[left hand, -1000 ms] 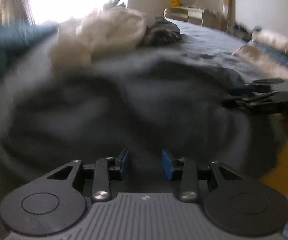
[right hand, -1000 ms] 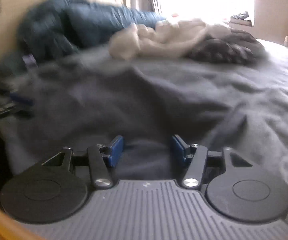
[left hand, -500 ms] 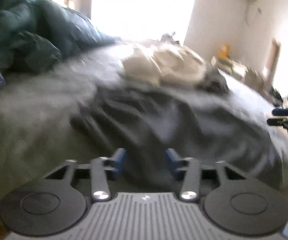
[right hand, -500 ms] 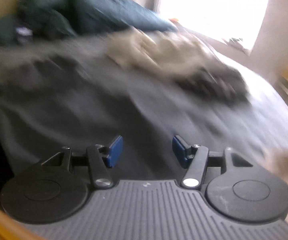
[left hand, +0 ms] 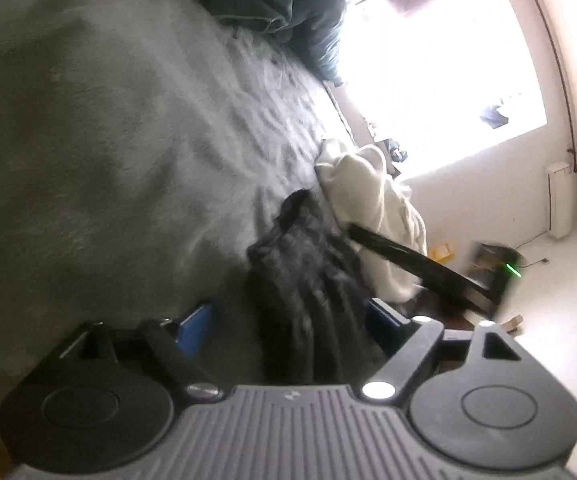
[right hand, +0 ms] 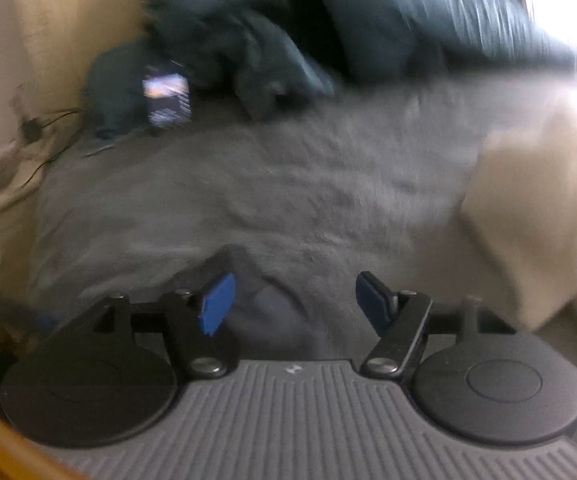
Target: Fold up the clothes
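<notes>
Fabric of the dark garment (left hand: 308,292) looks soft and limp, lying beside the cream pile (left hand: 372,208); pinch an edge. Left gripper (left hand: 288,320) and right gripper (right hand: 292,300) have just been opening, nothing clamped

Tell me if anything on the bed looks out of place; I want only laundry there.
A phone-like device with a lit screen lies on the grey bedcover beside the dark green duvet, away from the cream clothes pile. Blur hides what it is exactly.
</notes>
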Motion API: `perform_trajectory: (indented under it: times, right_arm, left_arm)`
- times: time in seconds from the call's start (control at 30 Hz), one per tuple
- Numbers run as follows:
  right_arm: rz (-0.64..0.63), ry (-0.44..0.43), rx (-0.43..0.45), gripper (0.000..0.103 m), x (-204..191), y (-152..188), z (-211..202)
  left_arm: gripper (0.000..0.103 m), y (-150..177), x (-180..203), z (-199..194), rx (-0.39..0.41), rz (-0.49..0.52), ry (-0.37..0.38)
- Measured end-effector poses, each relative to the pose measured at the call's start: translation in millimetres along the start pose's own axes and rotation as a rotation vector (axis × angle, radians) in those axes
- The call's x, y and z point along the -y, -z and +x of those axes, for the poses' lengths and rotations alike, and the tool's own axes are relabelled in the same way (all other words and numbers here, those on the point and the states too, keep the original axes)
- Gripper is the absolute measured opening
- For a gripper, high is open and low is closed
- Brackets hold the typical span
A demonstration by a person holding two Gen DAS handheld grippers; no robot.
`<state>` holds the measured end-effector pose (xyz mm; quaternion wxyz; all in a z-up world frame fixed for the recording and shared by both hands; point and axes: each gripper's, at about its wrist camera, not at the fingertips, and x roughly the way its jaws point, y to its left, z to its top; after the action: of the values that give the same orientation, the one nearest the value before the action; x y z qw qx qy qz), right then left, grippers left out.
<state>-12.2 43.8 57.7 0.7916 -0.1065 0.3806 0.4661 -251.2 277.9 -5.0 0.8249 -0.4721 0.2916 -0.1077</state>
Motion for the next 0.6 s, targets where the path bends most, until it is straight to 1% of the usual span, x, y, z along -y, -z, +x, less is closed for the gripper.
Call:
perform_trajectory:
  times: [0.03,0.07,0.1,0.13,0.17,0.2,0.23,0.27,0.3,0.33,0.4,0.43,0.5,0.6]
  right_arm:
    - [0.041,-0.042,-0.052,0.066,7.6,-2.8,16.2]
    - [0.075,-0.083,-0.088,0.062,9.4,-1.4,26.4]
    - [0.1,-0.124,-0.122,0.058,10.9,0.2,34.4]
    - [0.1,-0.149,-0.13,0.049,8.0,2.7,34.1]
    - [0.1,-0.174,-0.138,0.032,5.1,5.1,33.8]
    - [0.1,-0.199,-0.145,0.024,2.2,7.5,33.4]
    - [0.097,-0.219,-0.152,0.02,-1.0,9.7,32.7]
    - [0.075,-0.217,-0.155,0.019,-5.6,10.9,30.2]
    - [0.054,-0.214,-0.158,0.018,-10.3,12.1,27.7]
    - [0.033,-0.209,-0.158,0.015,-14.6,12.5,25.0]
    - [-0.009,-0.166,-0.119,0.012,-21.1,8.8,19.4]
    - [-0.033,-0.143,-0.096,0.011,-24.7,8.0,17.4]
    - [-0.073,-0.104,-0.057,0.011,-31.3,5.1,20.5]
    - [-0.059,-0.084,0.0,0.011,-31.4,-8.3,38.7]
  left_arm:
    - [0.078,-0.8,5.0,6.8,-0.011,0.032,-0.014]
    - [0.075,-1.1,9.5,14.8,-0.02,0.057,-0.035]
    - [0.063,-1.6,12.6,21.6,-0.025,0.071,-0.048]
    - [0.051,-2.2,13.1,26.7,-0.027,0.068,-0.046]
    - [0.027,-2.8,11.3,32.9,-0.046,0.052,-0.03]
    - [0.021,-3.5,7.9,40.6,-0.076,0.028,-0.001]
    - [0.02,-3.0,5.8,47.3,-0.097,0.012,0.018]
    - [0.018,-1.1,6.1,51.2,-0.097,0.016,0.018]
    - [0.017,-1.1,6.0,52.3,-0.087,0.016,0.016]
    - [0.016,-3.1,4.2,51.4,-0.075,0.001,0.022]
    - [0.015,-7.0,0.7,49.5,-0.051,-0.03,0.034]
    - [0.015,-9.3,0.3,47.9,-0.035,-0.029,0.031]
    - [0.014,-15.7,4.0,45.7,-0.002,0.013,0.0]
    - [0.014,-27.1,4.9,41.8,0.058,0.032,-0.028]
